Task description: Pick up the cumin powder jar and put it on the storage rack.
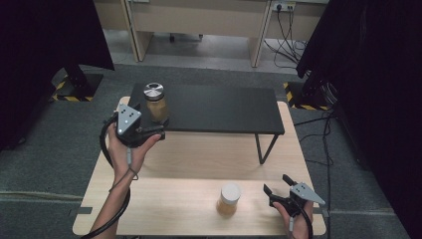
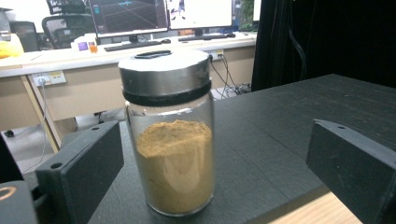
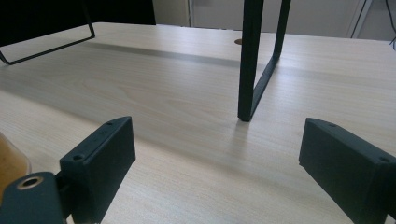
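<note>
Forearms come in from the bottom of the high view, and we hold a gripper in each hand. Our left gripper (image 1: 158,130) sits at the front left corner of the black shelf (image 1: 219,109), jaws spread, just short of the steel-lidded jar (image 1: 156,102) that stands upright on that corner. Our right gripper (image 1: 276,184) rests low over the wooden table (image 1: 199,159), jaws spread and empty, with a white-lidded jar (image 1: 229,198) just beside it (both jars hold tan powder). One shelf leg (image 1: 266,148) stands between the two hands.

Along the left gripper view, the steel-lidded jar (image 2: 168,135) stands between the two black jaws, with clear gaps on both sides. Desks and monitors (image 2: 161,16) lie beyond.

Along the right gripper view, the jaws stand wide over bare table (image 3: 187,93); the shelf leg (image 3: 254,60) rises ahead, and the white-lidded jar's edge (image 3: 10,165) shows at far left.
</note>
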The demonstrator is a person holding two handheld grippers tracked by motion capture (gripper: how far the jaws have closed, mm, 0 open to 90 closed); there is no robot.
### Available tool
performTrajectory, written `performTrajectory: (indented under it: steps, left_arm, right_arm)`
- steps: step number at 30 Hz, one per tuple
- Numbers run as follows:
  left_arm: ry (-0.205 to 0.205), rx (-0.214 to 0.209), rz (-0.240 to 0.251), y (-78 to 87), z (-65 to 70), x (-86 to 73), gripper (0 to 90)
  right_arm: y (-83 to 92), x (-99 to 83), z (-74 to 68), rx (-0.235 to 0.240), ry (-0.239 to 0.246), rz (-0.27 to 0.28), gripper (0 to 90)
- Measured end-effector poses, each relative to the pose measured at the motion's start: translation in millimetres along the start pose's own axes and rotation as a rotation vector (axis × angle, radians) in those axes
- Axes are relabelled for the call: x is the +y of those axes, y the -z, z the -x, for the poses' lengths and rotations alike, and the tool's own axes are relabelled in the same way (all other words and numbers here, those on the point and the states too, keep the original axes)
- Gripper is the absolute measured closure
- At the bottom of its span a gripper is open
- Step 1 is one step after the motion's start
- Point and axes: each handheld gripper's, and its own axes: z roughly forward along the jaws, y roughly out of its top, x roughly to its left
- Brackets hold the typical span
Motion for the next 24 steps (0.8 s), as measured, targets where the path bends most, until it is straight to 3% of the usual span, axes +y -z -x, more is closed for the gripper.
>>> performTrajectory:
  steps: [14, 24]
  left_arm:
    - [0.006, 0.032, 0.02, 22.0, 8.4, -30.2, 3.3]
    - [0.016, 0.025, 0.035, 29.5, 12.4, -47.9, 3.4]
  right_arm:
    - [-0.1, 0.1, -0.7, -0.001, 0.005, -0.001, 10.8]
    - [-0.3, 0.4, -1.1, -0.001, 0.008, -0.002, 10.8]
